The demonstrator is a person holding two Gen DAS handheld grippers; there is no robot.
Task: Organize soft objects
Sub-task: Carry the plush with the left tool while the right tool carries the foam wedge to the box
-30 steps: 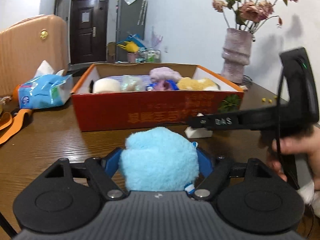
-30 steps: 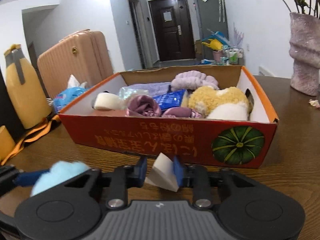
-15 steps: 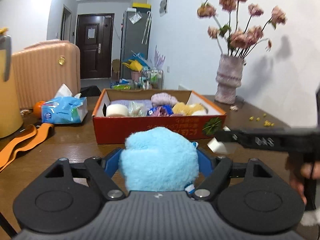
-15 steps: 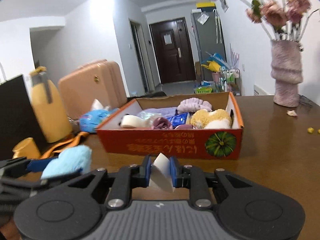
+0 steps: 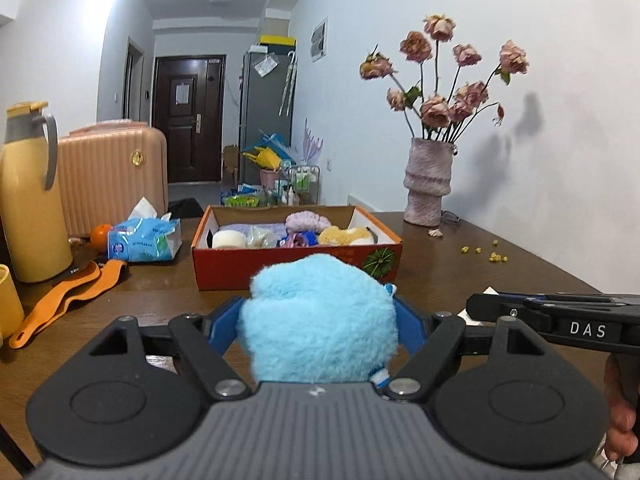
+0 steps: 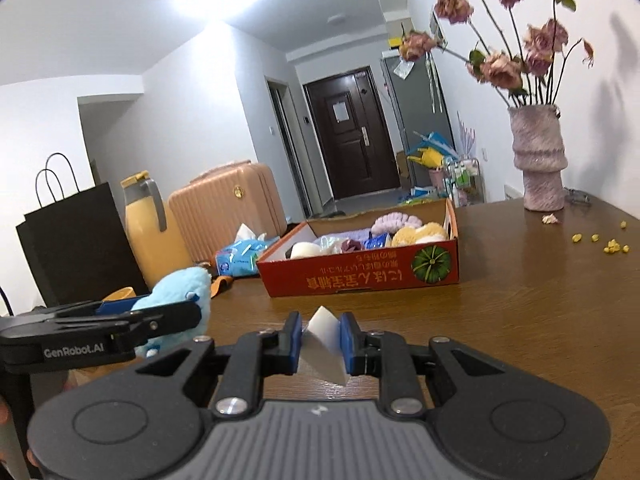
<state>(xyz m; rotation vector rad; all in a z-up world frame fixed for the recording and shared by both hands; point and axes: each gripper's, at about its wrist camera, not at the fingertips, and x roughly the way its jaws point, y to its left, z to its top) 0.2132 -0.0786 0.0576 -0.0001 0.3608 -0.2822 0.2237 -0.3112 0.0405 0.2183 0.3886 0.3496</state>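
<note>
My left gripper (image 5: pixel 320 312) is shut on a fluffy light blue plush toy (image 5: pixel 320 320), held above the wooden table; the toy also shows in the right wrist view (image 6: pixel 180 292). My right gripper (image 6: pixel 320 334) is shut on a white wedge-shaped sponge (image 6: pixel 324 340). A red cardboard box (image 5: pixel 296 268) stands further back on the table, holding several soft objects: a white roll, a purple scrunchie, a yellow plush. The box also shows in the right wrist view (image 6: pixel 360 276). The right gripper (image 5: pixel 480 306) sits to the right in the left wrist view.
A yellow thermos (image 5: pixel 28 196), blue tissue pack (image 5: pixel 144 240) and orange strap (image 5: pixel 68 292) lie left of the box. A pink vase of dried roses (image 5: pixel 428 184) stands at the back right. A black paper bag (image 6: pixel 76 244) and suitcase (image 6: pixel 228 204) are left.
Both grippers have pulled back and up from the box, which now looks smaller and farther away. Each still holds its object.
</note>
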